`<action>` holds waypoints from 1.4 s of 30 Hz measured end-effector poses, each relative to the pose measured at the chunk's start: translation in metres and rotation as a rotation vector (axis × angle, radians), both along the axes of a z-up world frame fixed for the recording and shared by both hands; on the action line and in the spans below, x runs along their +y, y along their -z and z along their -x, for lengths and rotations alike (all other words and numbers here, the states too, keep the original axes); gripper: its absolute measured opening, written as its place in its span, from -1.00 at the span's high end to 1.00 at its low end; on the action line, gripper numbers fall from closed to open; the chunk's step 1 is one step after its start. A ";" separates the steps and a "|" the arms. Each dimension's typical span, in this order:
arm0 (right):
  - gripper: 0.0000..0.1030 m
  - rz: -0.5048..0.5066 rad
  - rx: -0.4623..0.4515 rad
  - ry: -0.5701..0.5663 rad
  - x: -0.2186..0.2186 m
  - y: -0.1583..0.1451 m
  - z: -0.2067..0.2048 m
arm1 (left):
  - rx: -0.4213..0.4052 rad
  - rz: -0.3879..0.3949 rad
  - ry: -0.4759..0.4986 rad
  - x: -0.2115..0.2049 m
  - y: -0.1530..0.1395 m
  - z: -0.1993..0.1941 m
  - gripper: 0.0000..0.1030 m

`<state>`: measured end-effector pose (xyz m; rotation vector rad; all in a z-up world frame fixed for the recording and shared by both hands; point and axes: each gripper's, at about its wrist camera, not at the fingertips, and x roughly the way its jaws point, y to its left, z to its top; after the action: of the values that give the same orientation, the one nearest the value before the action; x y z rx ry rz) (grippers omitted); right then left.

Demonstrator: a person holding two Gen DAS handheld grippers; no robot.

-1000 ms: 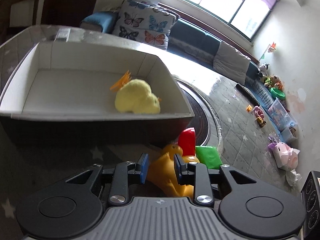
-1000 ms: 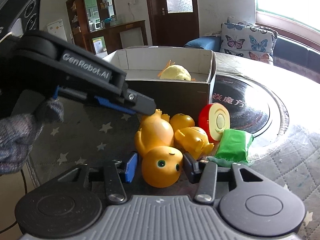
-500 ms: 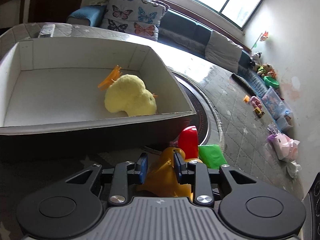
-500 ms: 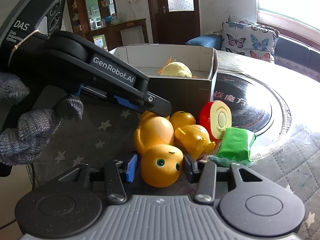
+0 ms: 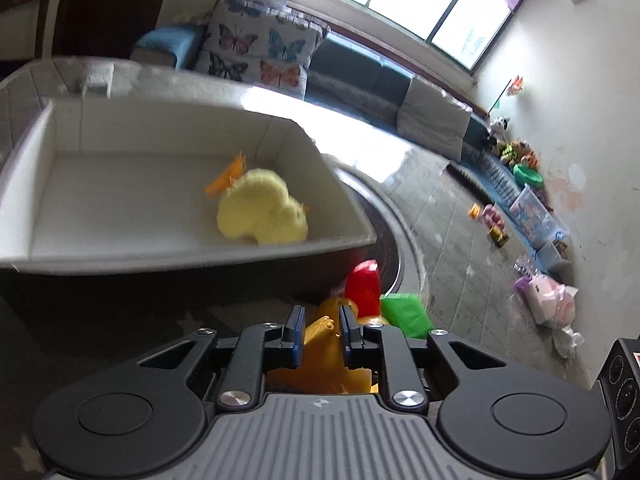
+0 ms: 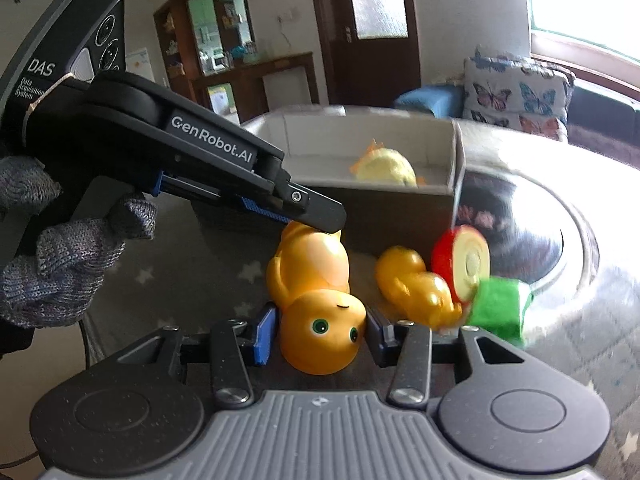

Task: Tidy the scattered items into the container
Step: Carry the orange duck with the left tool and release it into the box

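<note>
lifting now, unlike a second ago: big duck [image 6: 316,280] rising off the cloth [image 6: 180,276] with its tail pinched in the left claw [image 5: 320,330], small duck [image 6: 412,284] left behind and looking separated from it. gripping narrowly with the left claw, jaws nearly together on a thin part of the duck's rear, blue pads pressing each side. bracketing the duck's head with the right claw [image 6: 318,336], jaws wide, pads just beside the cheeks; touching or not, cannot tell, so not claiming a hold there.

going farther out: small duck lying on its side, touching the red toy [image 6: 460,264], green block [image 6: 498,310] just beside that, all three near the box [image 5: 180,246] front wall. sitting inside the box already, a plush chick [image 5: 260,216] toward the right wall.

judging the step in hand: carrying the big duck over the near wall. keeping the pinch firm, since a tail hold on smooth plastic looks prone to swinging or slipping; raising high enough to clear the rim before moving forward; releasing over bare floor left of the chick; keeping the right claw clear of the duck's head while rising.
</note>
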<state>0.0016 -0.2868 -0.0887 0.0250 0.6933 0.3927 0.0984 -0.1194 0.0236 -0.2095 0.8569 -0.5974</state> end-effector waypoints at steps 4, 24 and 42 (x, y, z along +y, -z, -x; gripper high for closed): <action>0.12 -0.009 -0.071 -0.016 0.002 -0.024 -0.008 | -0.081 0.021 -0.026 0.008 -0.029 -0.002 0.62; 0.13 0.004 0.001 -0.122 0.038 -0.022 -0.161 | -0.021 -0.038 -0.207 0.047 -0.005 -0.129 0.62; 0.07 0.054 0.053 -0.123 0.050 0.000 -0.164 | 0.014 -0.070 -0.227 0.054 0.009 -0.124 0.61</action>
<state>0.1659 -0.2369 -0.0883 -0.0582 0.7600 0.4925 0.2226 -0.0656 0.0150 -0.2438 0.8521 -0.3539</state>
